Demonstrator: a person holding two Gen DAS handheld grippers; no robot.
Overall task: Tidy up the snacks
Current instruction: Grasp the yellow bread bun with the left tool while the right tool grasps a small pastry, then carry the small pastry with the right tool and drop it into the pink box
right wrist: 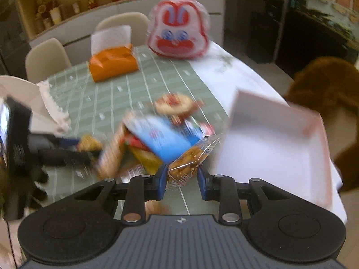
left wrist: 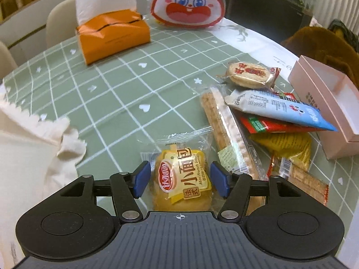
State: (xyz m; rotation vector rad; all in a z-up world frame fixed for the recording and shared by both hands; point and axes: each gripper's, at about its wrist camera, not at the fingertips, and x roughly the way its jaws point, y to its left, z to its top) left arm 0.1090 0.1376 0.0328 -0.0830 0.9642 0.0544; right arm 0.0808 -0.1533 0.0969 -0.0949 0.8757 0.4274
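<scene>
In the left wrist view my left gripper [left wrist: 180, 178] is open around a yellow mini French bread packet [left wrist: 182, 179] lying on the green checked tablecloth; the blue pads stand just beside it on each side. To its right lies a pile of snacks: a long cracker pack [left wrist: 226, 130], a blue packet [left wrist: 278, 107], a red packet [left wrist: 269, 124], a round rice cracker [left wrist: 250, 75]. In the blurred right wrist view my right gripper [right wrist: 182, 180] is shut on a brown cookie packet [right wrist: 190, 159], held above the table beside the open pink box [right wrist: 276, 143].
An orange tissue pack [left wrist: 112, 35] and a red-and-white rabbit bag [left wrist: 188, 2] stand at the back. The pink box [left wrist: 325, 103] sits at the right table edge. White cloth [left wrist: 29, 143] lies at the left. Chairs [right wrist: 44, 56] stand beyond the table.
</scene>
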